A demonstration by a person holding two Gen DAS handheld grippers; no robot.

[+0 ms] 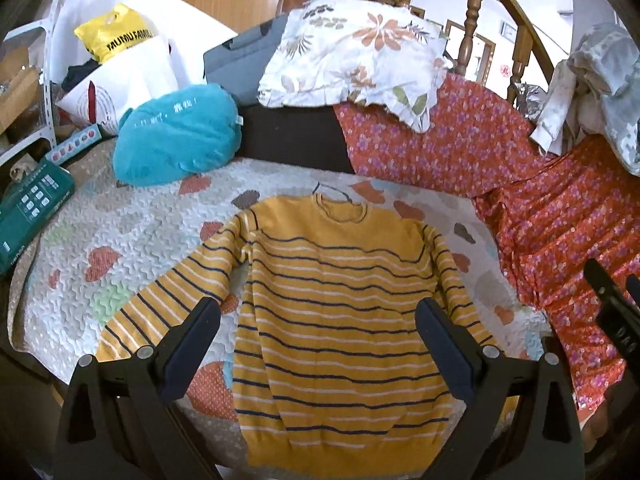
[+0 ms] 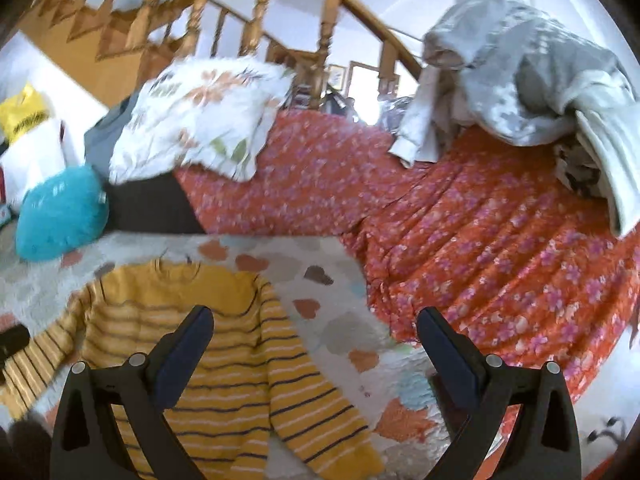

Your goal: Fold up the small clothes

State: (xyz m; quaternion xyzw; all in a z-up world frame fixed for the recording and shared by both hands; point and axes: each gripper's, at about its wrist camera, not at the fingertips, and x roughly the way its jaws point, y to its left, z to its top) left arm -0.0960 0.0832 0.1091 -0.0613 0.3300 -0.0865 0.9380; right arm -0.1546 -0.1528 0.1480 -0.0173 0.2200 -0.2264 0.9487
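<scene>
A small yellow sweater (image 1: 332, 300) with navy and white stripes lies flat, face up, on a white quilt (image 1: 132, 232), neck away from me, both sleeves spread down and outward. My left gripper (image 1: 318, 340) is open and empty, held above the sweater's body. My right gripper (image 2: 316, 344) is open and empty, above the quilt just right of the sweater's right sleeve (image 2: 316, 408). The sweater (image 2: 192, 320) fills the lower left of the right wrist view. The right gripper's body shows at the right edge of the left wrist view (image 1: 616, 320).
A teal cushion (image 1: 176, 136) and a floral pillow (image 1: 352, 56) lie behind the sweater. An orange flowered blanket (image 2: 480, 240) covers the right side, with a grey bedding pile (image 2: 520, 72) on it. A green box (image 1: 28, 208) and bags sit at the left. A wooden stair rail (image 1: 472, 12) stands behind.
</scene>
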